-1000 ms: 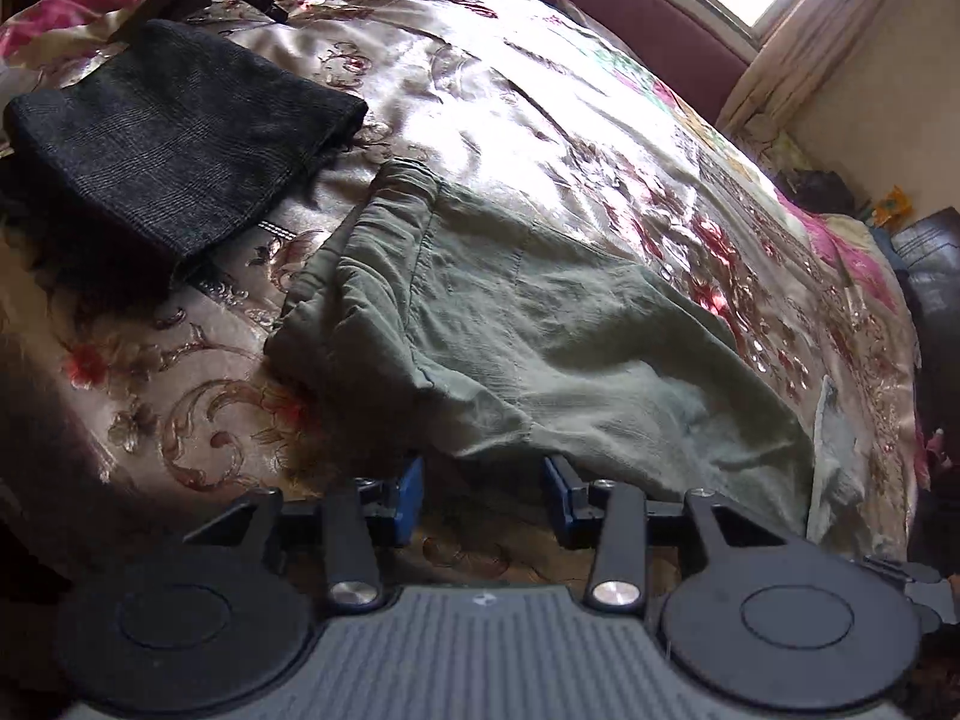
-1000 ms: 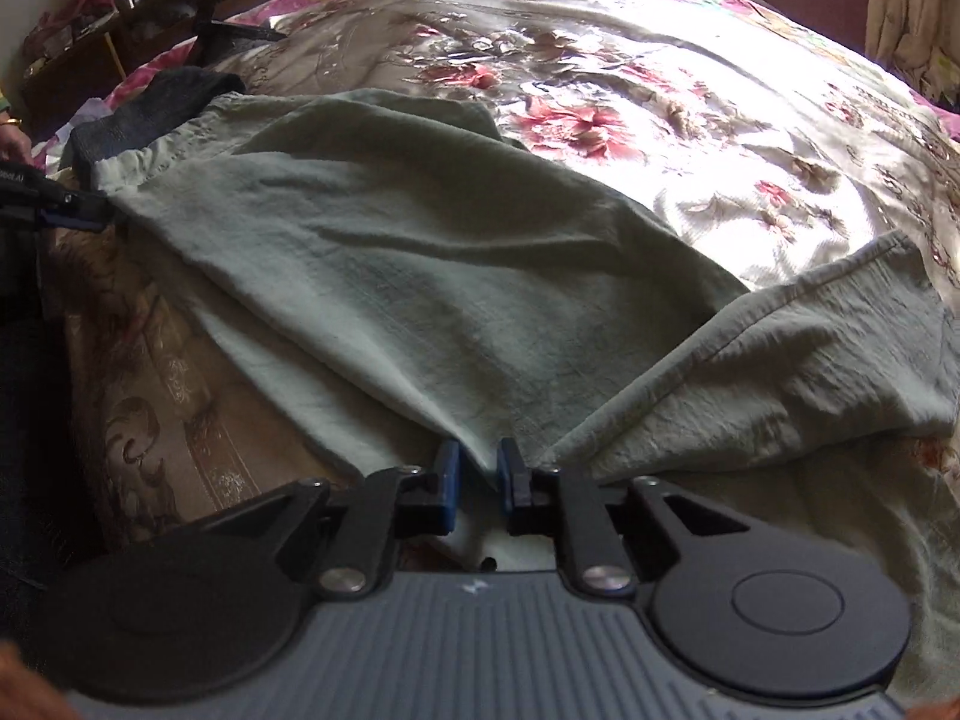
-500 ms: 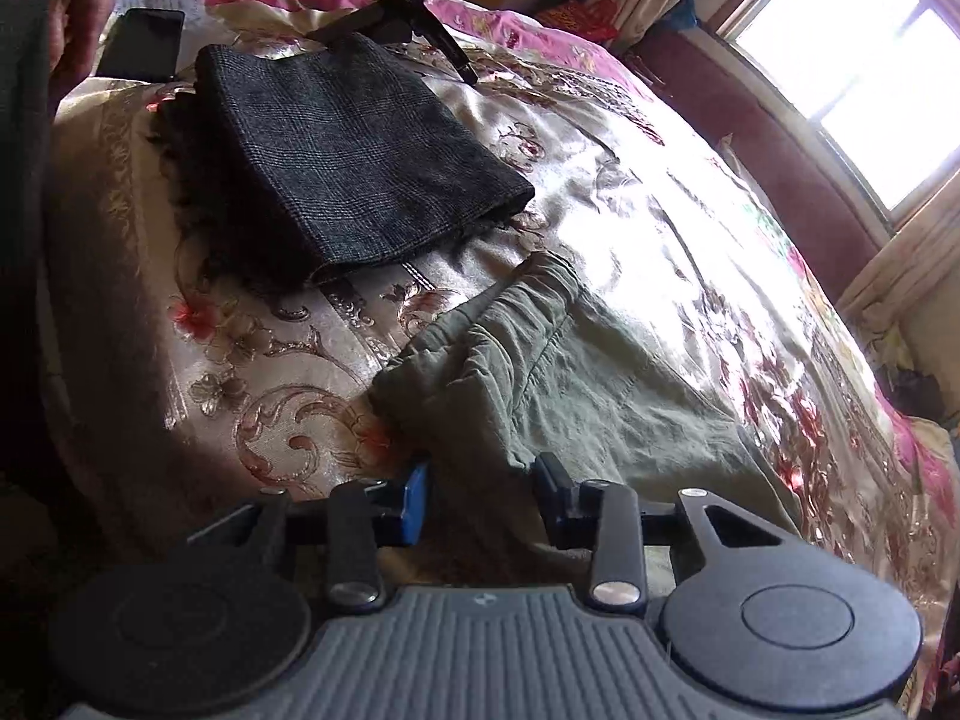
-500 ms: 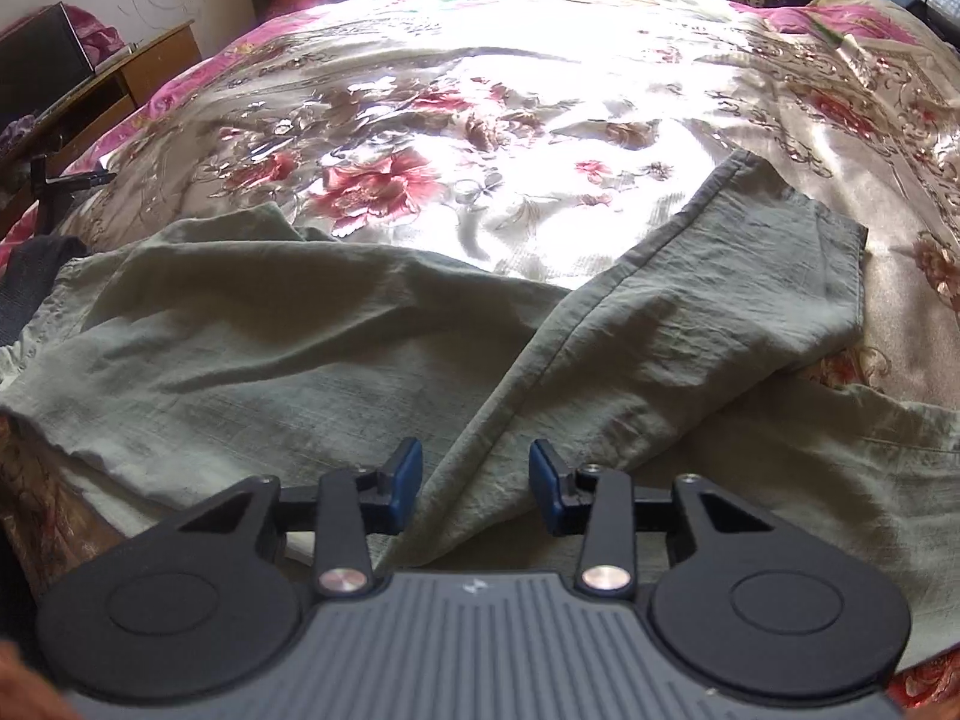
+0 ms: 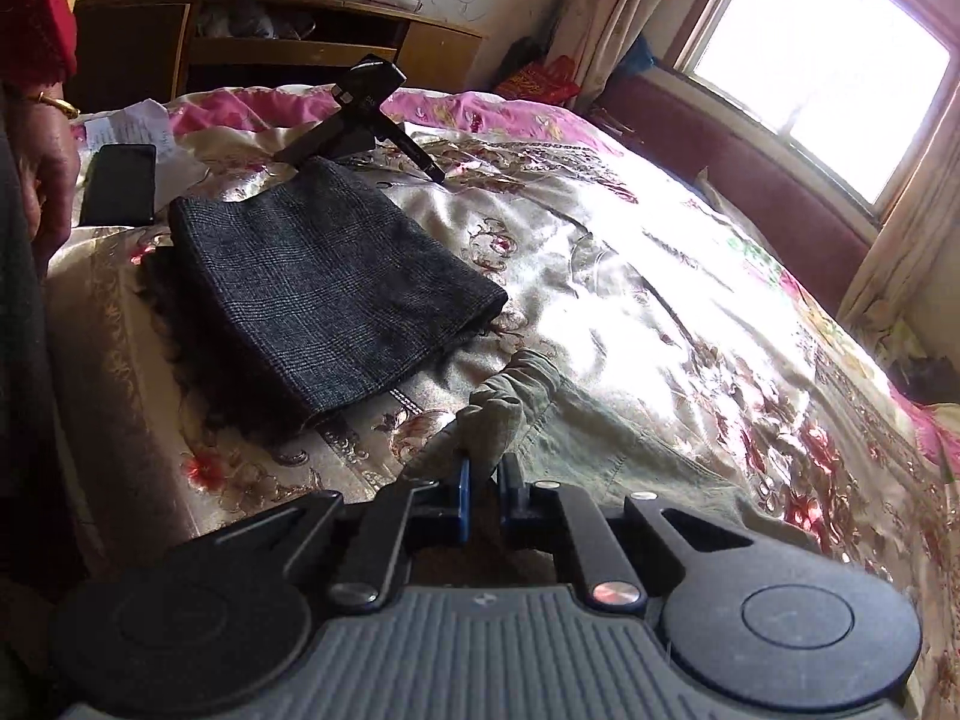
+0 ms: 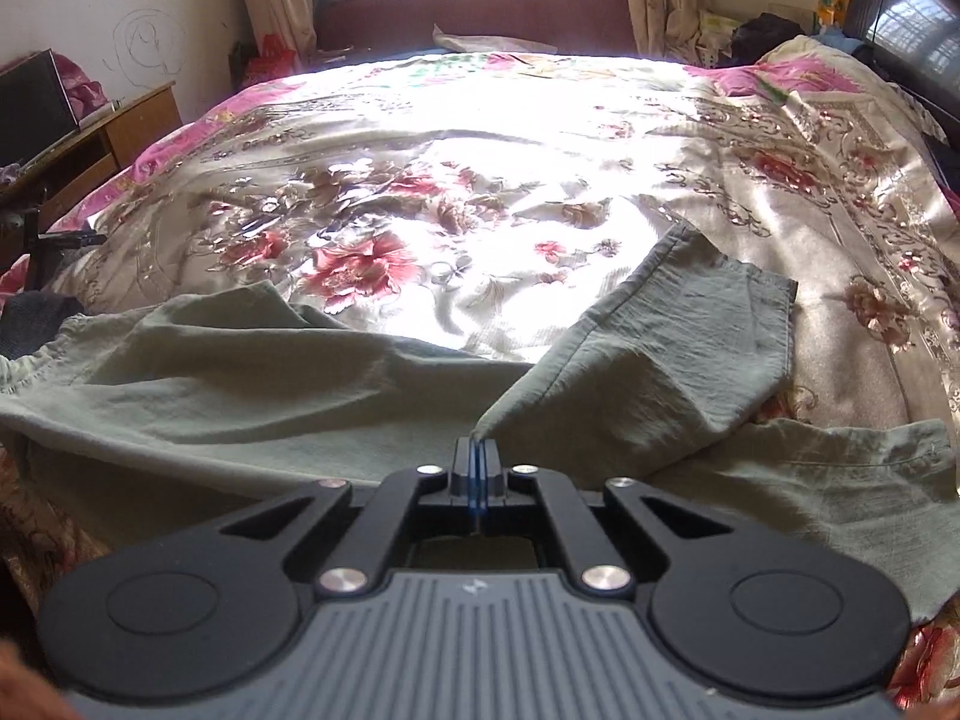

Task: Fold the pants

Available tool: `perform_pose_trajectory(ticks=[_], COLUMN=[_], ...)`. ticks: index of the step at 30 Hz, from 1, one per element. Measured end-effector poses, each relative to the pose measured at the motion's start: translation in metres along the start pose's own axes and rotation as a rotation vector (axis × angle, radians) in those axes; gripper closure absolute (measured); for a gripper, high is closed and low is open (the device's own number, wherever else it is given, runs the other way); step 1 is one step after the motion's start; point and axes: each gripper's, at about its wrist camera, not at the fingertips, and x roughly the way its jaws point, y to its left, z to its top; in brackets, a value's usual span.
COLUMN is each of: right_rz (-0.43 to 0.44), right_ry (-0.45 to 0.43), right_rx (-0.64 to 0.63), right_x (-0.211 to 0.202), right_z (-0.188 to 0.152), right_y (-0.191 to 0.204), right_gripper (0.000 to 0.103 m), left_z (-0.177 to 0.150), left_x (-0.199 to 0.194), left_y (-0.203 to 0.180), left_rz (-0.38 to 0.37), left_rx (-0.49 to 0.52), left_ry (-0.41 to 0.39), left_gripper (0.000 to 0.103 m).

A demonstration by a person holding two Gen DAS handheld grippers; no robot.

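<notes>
- Lying spread across the bed, the pants are laid out for folding, one leg bent back
- Left gripper pinches the waistband, likely to anchor it
- Right gripper is clenched on a leg fold to carry it over

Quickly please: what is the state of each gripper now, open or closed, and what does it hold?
Left gripper: closed on the waistband end of the green pants.
Right gripper: closed on a fold of the green pants near the legs.
</notes>
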Motion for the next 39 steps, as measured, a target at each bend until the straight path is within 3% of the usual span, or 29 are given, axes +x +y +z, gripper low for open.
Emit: perform_pose_trajectory(ticks=[7, 12, 15, 17, 20, 24, 29, 33, 36, 39], right_rz=[-0.003, -0.006, 0.016, 0.024, 0.036, 0.008, -0.037, -0.034, -0.034, -0.019], right_ry=[0.143, 0.155, 0.153, 0.129, 0.108, 0.071, 0.063, 0.078, 0.087, 0.101], right_rx=[-0.001, -0.035, -0.017, 0.007, 0.046, 0.084, 0.107, 0.136, 0.147, 0.155], right_x=[0.031, 0.033, 0.018, 0.004, -0.008, -0.006, 0.017, 0.042, 0.063, 0.083], right_z=[-0.043, -0.045, -0.033, -0.022, -0.005, 0.021, 0.046, 0.064, 0.077, 0.088], right_y=[0.005, 0.009, 0.001, -0.011, -0.036, -0.074, -0.11, -0.132, -0.14, -0.144], right_gripper=[0.102, 0.1, 0.087, 0.063, 0.056, 0.055, 0.055, 0.055, 0.055, 0.055], left_z=[-0.027, -0.027, -0.022, -0.021, -0.022, -0.035, -0.079, -0.118, -0.14, -0.156], left_x=[0.028, 0.03, 0.015, 0.001, -0.015, -0.02, -0.003, 0.012, 0.023, 0.034], left_y=[0.015, 0.011, 0.0, -0.015, -0.049, -0.102, -0.178, -0.236, -0.27, -0.295], left_rz=[0.09, 0.113, 0.172, 0.172, 0.145, -0.019, -0.279, -0.44, -0.555, -0.648], left_rx=[0.044, 0.06, 0.077, 0.142, 0.264, 0.37, 0.494, 0.582, 0.617, 0.623], left_ry=[0.119, 0.148, 0.15, 0.12, 0.11, 0.173, 0.335, 0.417, 0.466, 0.521], left_gripper=[0.079, 0.074, 0.057, 0.05, 0.038, 0.028, 0.027, 0.027, 0.03, 0.041])
